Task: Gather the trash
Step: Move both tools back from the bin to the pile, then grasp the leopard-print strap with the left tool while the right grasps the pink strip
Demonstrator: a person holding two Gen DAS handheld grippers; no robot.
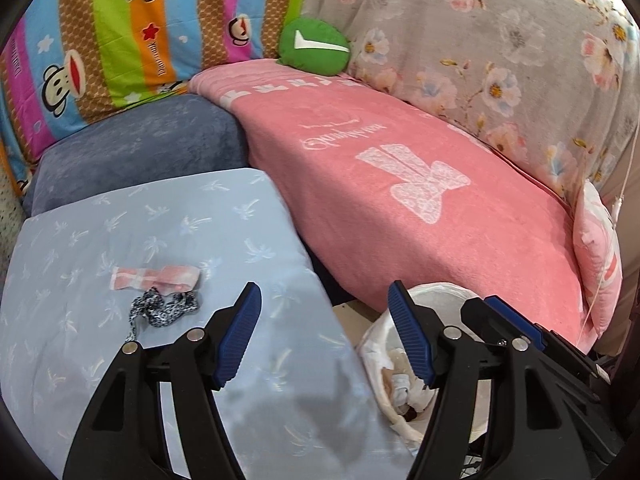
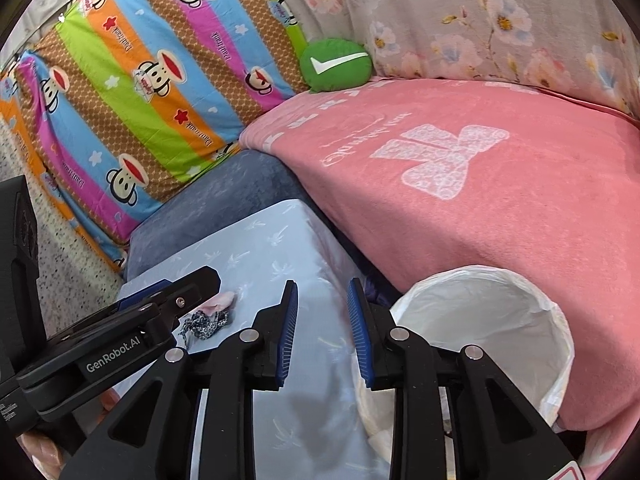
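Two pieces of trash are lying on the pale blue palm-print cushion (image 1: 120, 240): one crumpled pink-and-white wrapper (image 1: 154, 278) and one black-and-white speckled cord (image 1: 162, 312), touching. One white-lined round bin (image 2: 480, 308) is standing beside it. The left gripper (image 1: 324, 328) is gaping wide, empty; the right gripper (image 2: 322, 328) is standing narrowly parted, holding nothing.

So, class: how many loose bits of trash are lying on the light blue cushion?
2. A pink wrapper lies near the cushion's middle, and a black-and-white scrap touches its near edge. More may be hidden behind the grippers.
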